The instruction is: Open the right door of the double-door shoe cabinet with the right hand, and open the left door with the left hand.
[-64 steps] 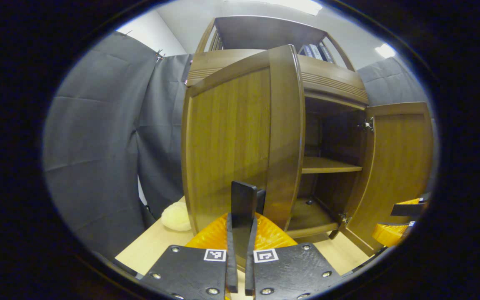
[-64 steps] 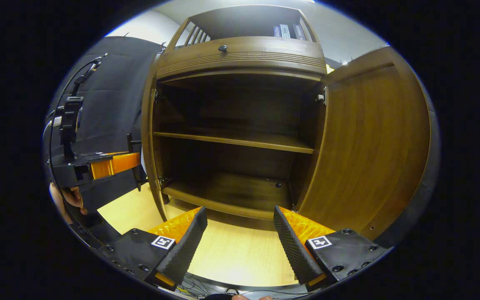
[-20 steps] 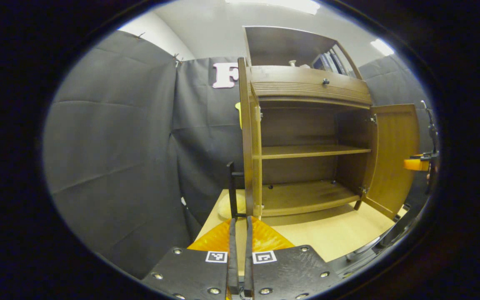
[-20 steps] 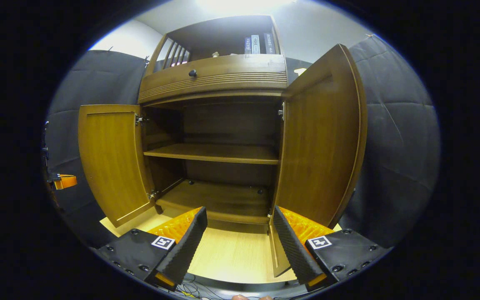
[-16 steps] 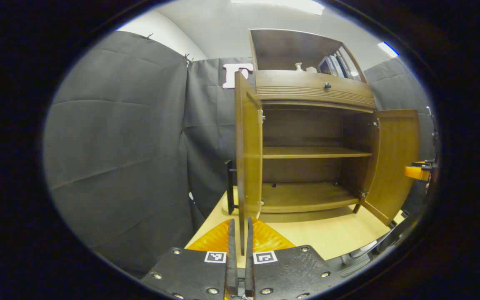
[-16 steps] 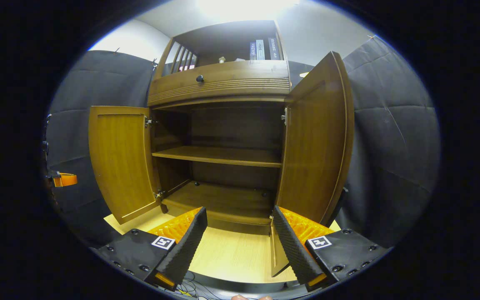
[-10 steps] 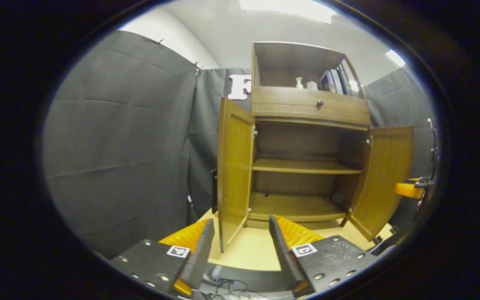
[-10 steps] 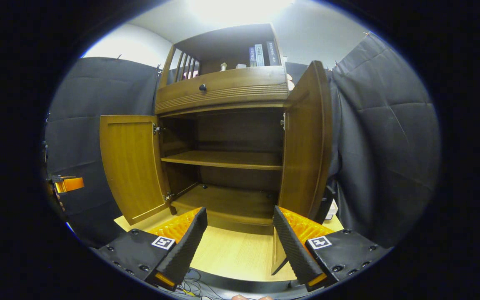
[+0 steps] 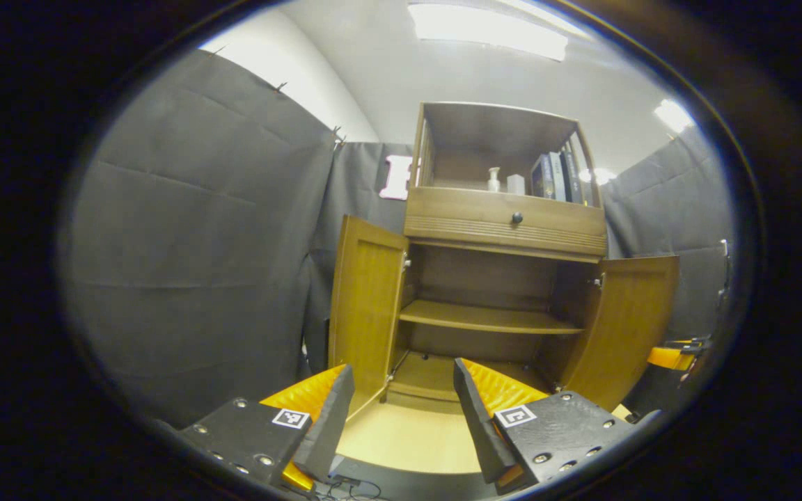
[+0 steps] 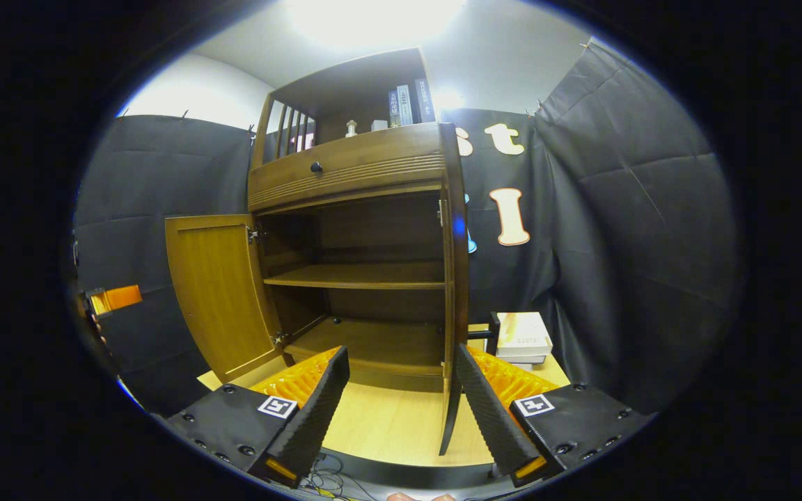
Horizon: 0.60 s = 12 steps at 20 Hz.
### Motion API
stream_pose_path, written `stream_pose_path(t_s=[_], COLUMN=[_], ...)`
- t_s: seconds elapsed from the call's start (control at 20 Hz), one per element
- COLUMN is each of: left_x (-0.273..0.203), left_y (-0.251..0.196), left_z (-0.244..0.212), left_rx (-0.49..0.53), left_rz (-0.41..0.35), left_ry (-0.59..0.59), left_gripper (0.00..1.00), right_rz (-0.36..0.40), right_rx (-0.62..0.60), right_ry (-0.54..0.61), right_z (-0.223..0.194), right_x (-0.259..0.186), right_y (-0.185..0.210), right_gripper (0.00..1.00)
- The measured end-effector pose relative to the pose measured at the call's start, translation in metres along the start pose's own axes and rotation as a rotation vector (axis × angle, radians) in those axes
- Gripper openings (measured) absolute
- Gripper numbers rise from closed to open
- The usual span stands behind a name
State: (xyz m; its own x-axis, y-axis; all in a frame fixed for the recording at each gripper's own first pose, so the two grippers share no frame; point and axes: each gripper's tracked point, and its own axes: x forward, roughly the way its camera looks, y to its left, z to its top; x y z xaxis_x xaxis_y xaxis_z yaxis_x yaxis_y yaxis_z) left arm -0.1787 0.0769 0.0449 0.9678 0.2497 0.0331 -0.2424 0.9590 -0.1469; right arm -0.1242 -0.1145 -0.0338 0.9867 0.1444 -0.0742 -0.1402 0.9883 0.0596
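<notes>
Both sets of tongs are seen with their jaws apart and nothing held between them. In the left gripper view the left gripper [image 9: 401, 410] occupies the six o'clock position, its ridged black fingers [image 9: 326, 423] backed with orange and well separated over the light wooden tabletop [image 9: 408, 445]. In the right gripper view the right gripper [image 10: 401, 410] is likewise set at six o'clock, its fingers [image 10: 488, 410] spread wide; the bottom corner of the right door [image 10: 453, 292] is seen between them, though contact cannot be confirmed. Loose cables [image 10: 317, 470] are noted at the near table edge.

Beyond the tongs, the shoe cabinet [image 9: 505, 226] is found standing on the table at twelve o'clock from the left gripper. Its left door [image 9: 366, 313] is swung outward at about eleven o'clock, and its other door is open at two o'clock. In the right gripper view the right door is presented nearly edge-on at twelve o'clock, while the left door is seen face-on at ten o'clock. One inner shelf [image 10: 359, 276] and the cabinet floor are exposed and bare. A drawer with a dark knob [image 9: 512, 218] is fitted above the doors.

At three o'clock in the left gripper view, an orange part of the other gripper is observed past the door. A small stack of boxes [image 10: 523, 337] is recorded at two o'clock in the right gripper view, beside the cabinet. On the top shelf, books [image 9: 554, 175] and a small bottle [image 9: 493, 179] are noted.
</notes>
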Motion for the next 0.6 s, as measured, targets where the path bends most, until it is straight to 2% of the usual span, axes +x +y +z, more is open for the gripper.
stream_pose_path(t_s=[0.1, 0.2, 0.25, 0.3, 0.4, 0.45, 0.5, 0.55, 0.6], left_x=[0.017, 0.032, 0.039, 0.046, 0.058, 0.063, 0.067, 0.069, 0.074], left_y=[-0.002, -0.009, -0.010, -0.010, -0.009, -0.009, -0.009, -0.010, -0.011], left_z=[0.006, 0.008, 0.007, 0.008, 0.012, 0.013, 0.013, 0.013, 0.011], left_rx=[-0.008, -0.061, -0.083, -0.094, -0.095, -0.093, -0.093, -0.086, -0.072], left_rz=[-0.002, -0.033, -0.044, -0.055, -0.082, -0.097, -0.115, -0.139, -0.157], left_ry=[-0.030, -0.047, -0.051, -0.049, -0.061, -0.063, -0.063, -0.062, -0.061], left_gripper=[0.82, 0.83, 0.83, 0.83, 0.82, 0.82, 0.83, 0.83, 0.83], right_rz=[-0.023, -0.037, -0.049, -0.060, -0.078, -0.083, -0.092, -0.098, -0.103], right_rx=[0.000, 0.006, 0.005, 0.005, 0.013, 0.014, 0.012, 0.010, 0.008], right_ry=[0.015, 0.026, 0.024, 0.019, 0.004, 0.005, 0.010, 0.014, 0.016], right_z=[-0.003, -0.008, -0.007, -0.005, 0.000, -0.001, -0.001, -0.003, -0.003], right_x=[0.001, 0.004, 0.004, 0.006, 0.010, 0.012, 0.015, 0.018, 0.020], right_y=[-0.003, 0.000, 0.001, 0.002, 0.008, 0.013, 0.015, 0.018, 0.022], right_gripper=[0.97, 0.98, 0.93, 1.00, 0.93, 0.93, 0.98, 0.98, 0.93])
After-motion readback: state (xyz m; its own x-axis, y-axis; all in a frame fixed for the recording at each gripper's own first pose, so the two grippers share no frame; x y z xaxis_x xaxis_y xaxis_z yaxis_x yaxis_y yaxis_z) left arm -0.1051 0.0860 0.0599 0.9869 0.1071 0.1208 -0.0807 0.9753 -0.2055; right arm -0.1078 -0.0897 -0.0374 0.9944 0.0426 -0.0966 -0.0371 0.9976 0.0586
